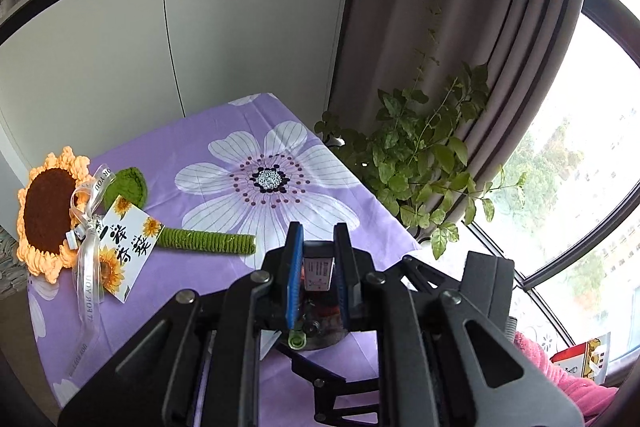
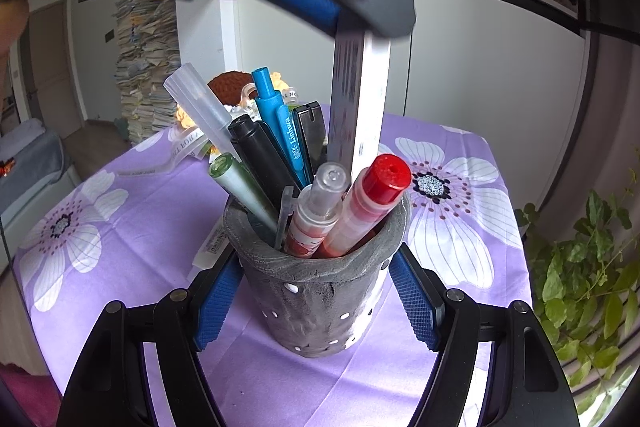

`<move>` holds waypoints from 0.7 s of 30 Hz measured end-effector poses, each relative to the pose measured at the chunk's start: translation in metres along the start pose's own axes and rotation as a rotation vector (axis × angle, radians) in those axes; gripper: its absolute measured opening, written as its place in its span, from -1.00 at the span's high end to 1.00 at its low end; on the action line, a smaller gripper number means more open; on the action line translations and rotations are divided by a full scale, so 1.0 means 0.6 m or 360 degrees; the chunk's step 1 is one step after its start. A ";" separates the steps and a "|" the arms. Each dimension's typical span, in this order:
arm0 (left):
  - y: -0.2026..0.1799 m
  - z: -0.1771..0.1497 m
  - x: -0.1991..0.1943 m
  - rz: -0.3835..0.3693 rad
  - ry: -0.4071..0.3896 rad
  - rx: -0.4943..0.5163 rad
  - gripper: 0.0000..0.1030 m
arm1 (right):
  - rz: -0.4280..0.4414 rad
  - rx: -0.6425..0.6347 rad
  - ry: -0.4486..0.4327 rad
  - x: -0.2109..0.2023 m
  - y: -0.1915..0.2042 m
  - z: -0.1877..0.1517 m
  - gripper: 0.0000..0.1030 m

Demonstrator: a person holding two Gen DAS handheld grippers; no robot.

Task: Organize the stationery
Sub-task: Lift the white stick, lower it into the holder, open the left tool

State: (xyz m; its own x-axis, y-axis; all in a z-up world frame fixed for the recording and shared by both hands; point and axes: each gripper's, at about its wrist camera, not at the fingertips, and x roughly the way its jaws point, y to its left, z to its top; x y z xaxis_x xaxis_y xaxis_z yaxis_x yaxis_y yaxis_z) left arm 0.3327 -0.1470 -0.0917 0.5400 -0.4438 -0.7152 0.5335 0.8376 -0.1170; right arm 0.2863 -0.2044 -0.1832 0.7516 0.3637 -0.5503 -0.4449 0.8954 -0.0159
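Observation:
A grey pen holder (image 2: pixel 316 299) stands on the purple tablecloth with several pens in it: a red-capped marker (image 2: pixel 386 179), a blue pen (image 2: pixel 280 119), a black pen (image 2: pixel 256 147) and a clear-capped one (image 2: pixel 200 95). My right gripper (image 2: pixel 316 287) is shut on the holder, a blue pad against each side. Above it my left gripper (image 2: pixel 372 27) is shut on the top of a long flat white ruler-like strip (image 2: pixel 362 107). The strip's lower end reaches into the holder behind the red marker. In the left wrist view the strip's end (image 1: pixel 318 269) shows between the left gripper (image 1: pixel 318 231) pads, the holder (image 1: pixel 328 343) below.
A crochet sunflower (image 1: pixel 52 211) with a ribbon and card (image 1: pixel 128 239) lies on the tablecloth (image 1: pixel 224 147) to the left. A leafy plant (image 1: pixel 420 155) stands off the table's right edge by the window. White cabinets stand behind, and a paper stack (image 2: pixel 144 67) far left.

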 end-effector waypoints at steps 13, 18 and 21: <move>0.012 -0.013 -0.010 -0.0049 0.0017 -0.0046 0.67 | -0.0010 -0.0011 0.0011 0.001 0.004 0.002 -0.45; 0.043 -0.031 -0.060 0.0045 -0.0109 -0.0143 0.40 | -0.0011 -0.0005 0.0009 0.001 0.002 0.001 -0.45; 0.083 -0.058 -0.076 0.0263 -0.0138 -0.0250 0.13 | -0.0011 -0.0002 0.0009 0.001 0.001 0.001 -0.45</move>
State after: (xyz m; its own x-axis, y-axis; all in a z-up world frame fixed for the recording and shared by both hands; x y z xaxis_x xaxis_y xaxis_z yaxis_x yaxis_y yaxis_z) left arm 0.3124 -0.0739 -0.0890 0.6688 -0.3167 -0.6726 0.3293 0.9373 -0.1140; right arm 0.2868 -0.2035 -0.1830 0.7518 0.3561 -0.5549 -0.4404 0.8976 -0.0206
